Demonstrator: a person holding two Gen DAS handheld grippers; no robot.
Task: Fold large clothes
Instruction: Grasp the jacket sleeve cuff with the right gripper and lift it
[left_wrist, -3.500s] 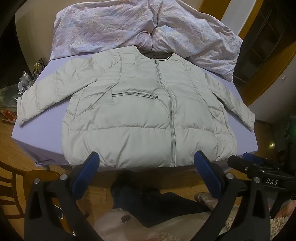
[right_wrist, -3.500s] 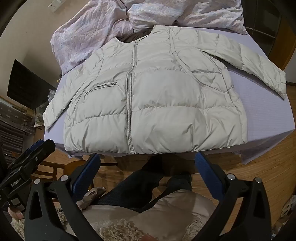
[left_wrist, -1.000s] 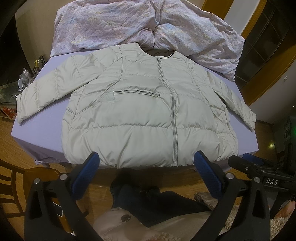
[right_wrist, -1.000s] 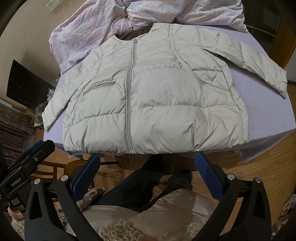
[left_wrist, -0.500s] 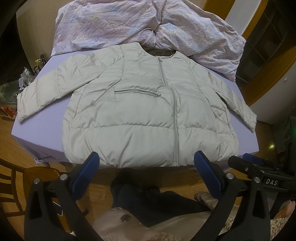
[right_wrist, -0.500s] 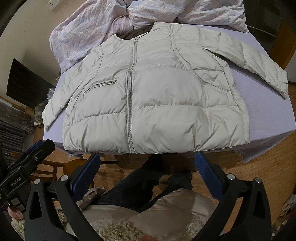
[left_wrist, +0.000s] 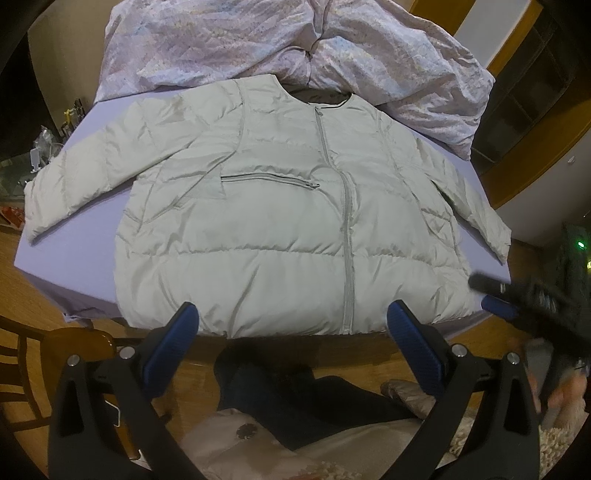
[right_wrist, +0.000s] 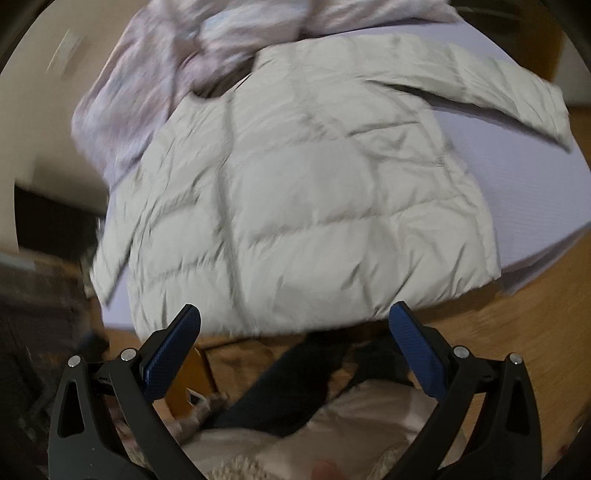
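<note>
Since half a second ago the right claw (right_wrist: 294, 347) has been swung, blurring its view; both claws are spread and empty. The pale grey quilted jacket (left_wrist: 295, 221) is laid flat, zipped, on the lavender-covered desk (left_wrist: 74, 266); the left claw (left_wrist: 291, 345) is held before its hem.

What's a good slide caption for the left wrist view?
Open left gripper hovers before a pale puffer jacket spread flat on a lavender bed.

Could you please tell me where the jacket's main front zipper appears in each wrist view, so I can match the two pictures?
Left wrist view: the front zipper runs down right of centre on the jacket.
Right wrist view: blurred, it runs down left of centre.
Shared landmark: the crumpled floral quilt beyond the collar, at the top in both.
</note>
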